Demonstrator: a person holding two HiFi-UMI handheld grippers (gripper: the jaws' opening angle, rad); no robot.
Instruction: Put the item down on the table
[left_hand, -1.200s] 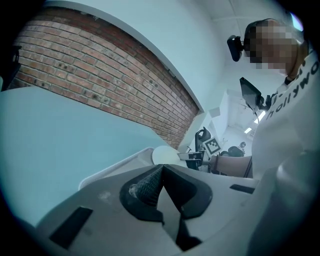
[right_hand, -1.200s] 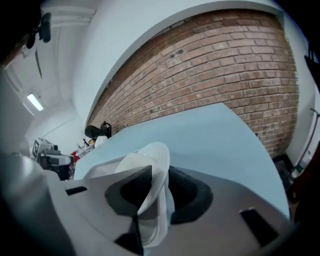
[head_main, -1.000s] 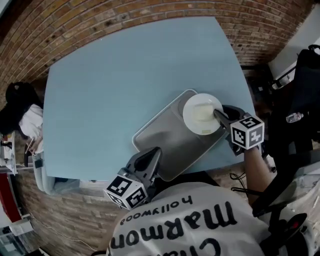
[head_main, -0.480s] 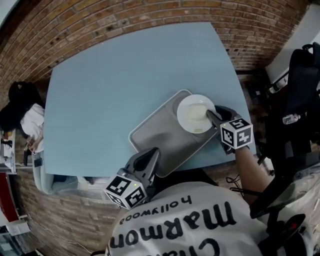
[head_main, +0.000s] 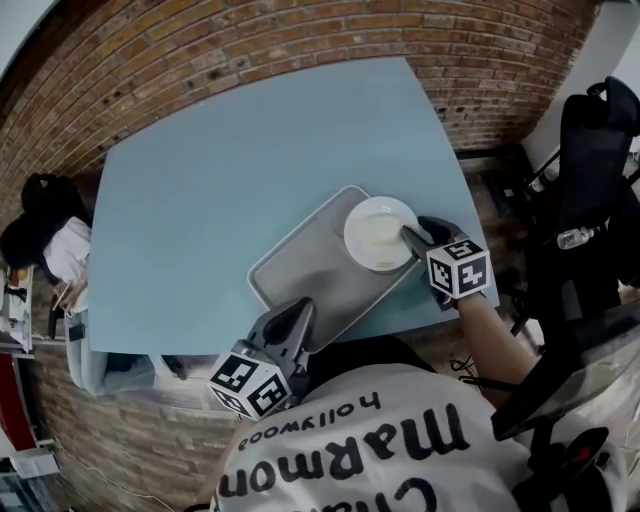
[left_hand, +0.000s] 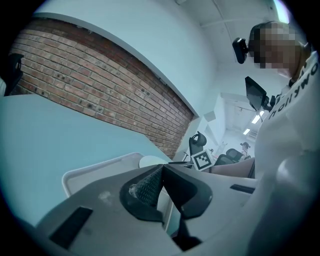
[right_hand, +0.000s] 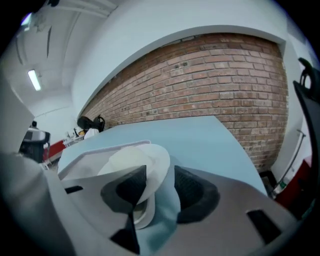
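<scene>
from the head view i count one table (head_main: 220, 200), one tray (head_main: 300, 270) and one plate (head_main: 375, 232), plus my two grippers. the table is pale blue. its far edge runs along a brick wall (head_main: 300, 50), and its right edge faces a black chair (head_main: 590, 150).

the grey tray lies at an angle in the near right part of the table. its near long side runs close along the table's front edge, and its right end comes near the right edge. a broad stretch of bare blue top lies left of the tray and beyond it, right up to the wall side.

the white plate sits on the tray's right end, just inside the tray's raised lip. i cannot tell whether its near rim lies quite flat.

the right gripper (head_main: 408, 236) reaches in over the table's right front corner to the plate's near rim. in the right gripper view its jaws stand moderately apart and have just been opening. the plate (right_hand: 145, 160) rim is between them, close against one pad, with blue table showing in the gap beside the other.

the left gripper (head_main: 300, 312) hangs at the table's front edge by the tray's near corner. in the left gripper view its jaws are closed together on nothing, with the tray (left_hand: 95, 170) just past the tips.
</scene>
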